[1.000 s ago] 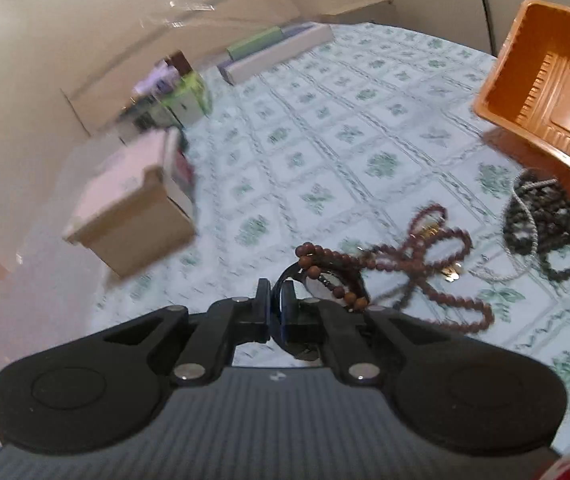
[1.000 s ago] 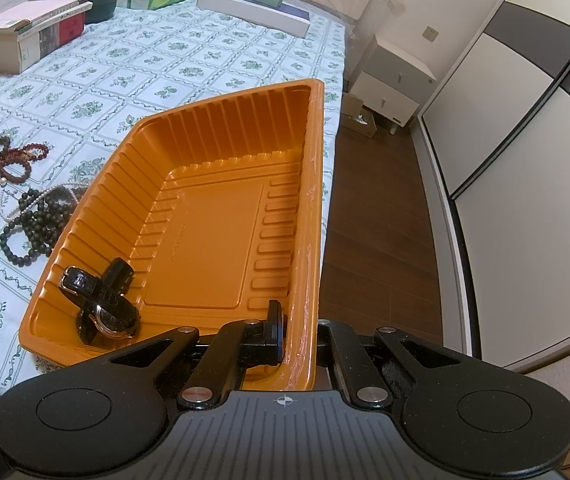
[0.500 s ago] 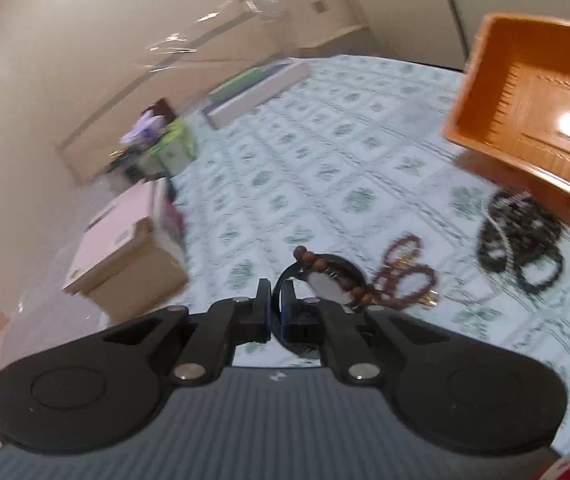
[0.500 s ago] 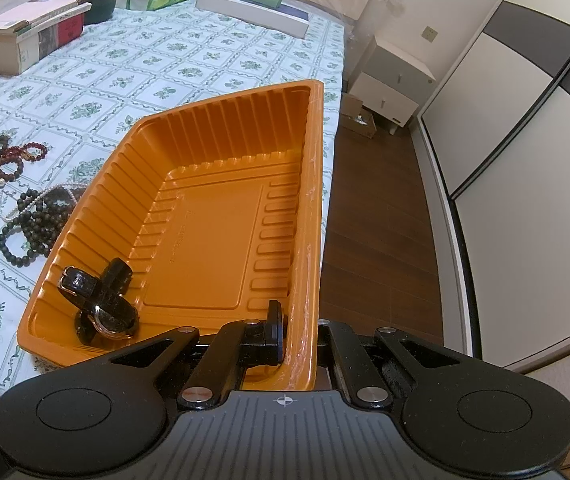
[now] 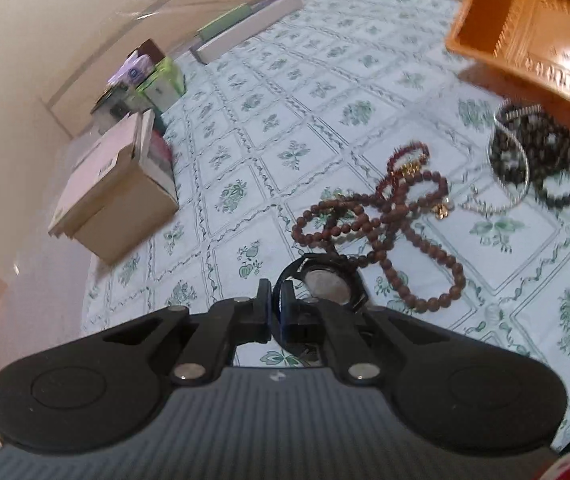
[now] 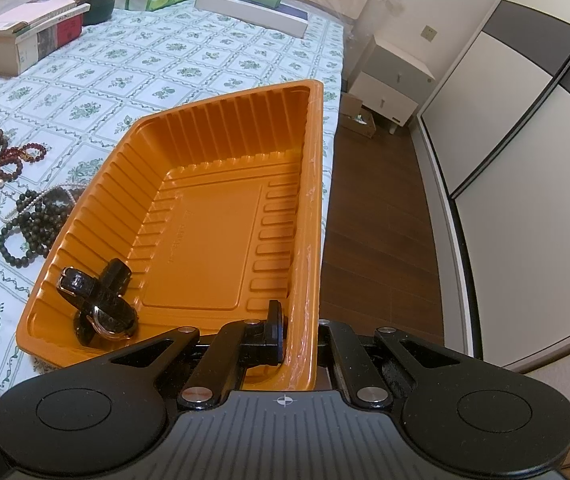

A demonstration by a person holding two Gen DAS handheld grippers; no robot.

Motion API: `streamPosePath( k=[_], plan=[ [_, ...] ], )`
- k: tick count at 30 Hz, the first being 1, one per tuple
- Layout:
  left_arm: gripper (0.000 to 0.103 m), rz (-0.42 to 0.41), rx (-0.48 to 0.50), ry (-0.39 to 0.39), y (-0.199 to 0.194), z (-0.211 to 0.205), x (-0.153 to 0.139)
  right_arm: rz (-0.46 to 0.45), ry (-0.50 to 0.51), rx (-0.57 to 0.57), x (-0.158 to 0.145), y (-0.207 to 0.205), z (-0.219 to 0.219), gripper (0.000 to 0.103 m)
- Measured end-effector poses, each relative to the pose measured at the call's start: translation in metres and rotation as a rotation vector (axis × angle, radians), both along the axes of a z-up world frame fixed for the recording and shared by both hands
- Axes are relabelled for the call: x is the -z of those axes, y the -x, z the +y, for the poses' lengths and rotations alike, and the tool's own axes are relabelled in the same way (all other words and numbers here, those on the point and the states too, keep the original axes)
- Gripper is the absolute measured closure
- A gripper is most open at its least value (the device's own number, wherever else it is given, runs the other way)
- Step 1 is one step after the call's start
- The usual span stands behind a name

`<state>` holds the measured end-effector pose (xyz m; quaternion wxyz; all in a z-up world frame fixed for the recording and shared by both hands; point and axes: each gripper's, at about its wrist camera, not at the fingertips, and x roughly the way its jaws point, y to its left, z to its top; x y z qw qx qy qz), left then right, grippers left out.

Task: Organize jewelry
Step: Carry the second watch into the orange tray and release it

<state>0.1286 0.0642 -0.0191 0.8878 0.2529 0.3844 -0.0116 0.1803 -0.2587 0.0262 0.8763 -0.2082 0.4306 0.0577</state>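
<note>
My left gripper point(image 5: 276, 300) is shut on the strap of a black watch point(image 5: 327, 282) and holds it above the tablecloth. Just beyond it lie brown bead necklaces point(image 5: 381, 216) and, further right, dark bead bracelets point(image 5: 537, 156) with a thin pale chain. My right gripper point(image 6: 297, 332) is shut on the near rim of an orange tray point(image 6: 221, 208) and holds it tilted at the table's right edge. Another black watch point(image 6: 101, 308) lies in the tray's near left corner. The tray also shows in the left wrist view point(image 5: 525, 20).
A cardboard box with books point(image 5: 113, 188) stands at the left of the table, with green boxes point(image 5: 157, 80) and a long white box point(image 5: 245, 26) further back. Right of the table are a wood floor point(image 6: 381, 216), a bedside cabinet point(image 6: 393, 80) and wardrobe doors.
My left gripper has lifted the black watch free of the brown beads, which dropped back flat onto the cloth. The right gripper and tray have stayed put.
</note>
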Motion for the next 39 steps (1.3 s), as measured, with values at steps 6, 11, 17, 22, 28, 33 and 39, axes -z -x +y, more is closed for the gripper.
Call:
streamPosePath(
  k=[6, 11, 17, 22, 28, 33, 39],
  plan=[
    [0.100, -0.027, -0.008, 0.204, 0.000, 0.003, -0.025, -0.002, -0.006, 0.003, -0.001, 0.000, -0.001, 0.100],
    [0.100, -0.047, 0.055, 0.331, -0.008, -0.027, -0.042, -0.002, -0.008, 0.004, -0.001, 0.000, -0.001, 0.100],
    [0.100, -0.038, 0.158, 0.479, -0.025, -0.084, -0.050, -0.003, -0.012, 0.004, -0.002, 0.001, 0.000, 0.100],
    [0.099, -0.012, 0.251, 0.532, -0.039, -0.139, -0.048, -0.003, -0.014, 0.003, -0.002, 0.001, 0.000, 0.100],
    [0.099, 0.047, 0.315, 0.563, -0.050, -0.187, -0.034, -0.003, -0.015, -0.001, -0.002, 0.001, -0.001, 0.099],
    [0.099, 0.084, 0.334, 0.559, -0.056, -0.206, -0.021, -0.003, -0.016, -0.004, -0.002, 0.001, -0.001, 0.100],
    [0.096, 0.090, 0.335, 0.593, -0.057, -0.209, -0.014, -0.001, -0.017, -0.004, -0.003, 0.001, -0.002, 0.100]
  ],
)
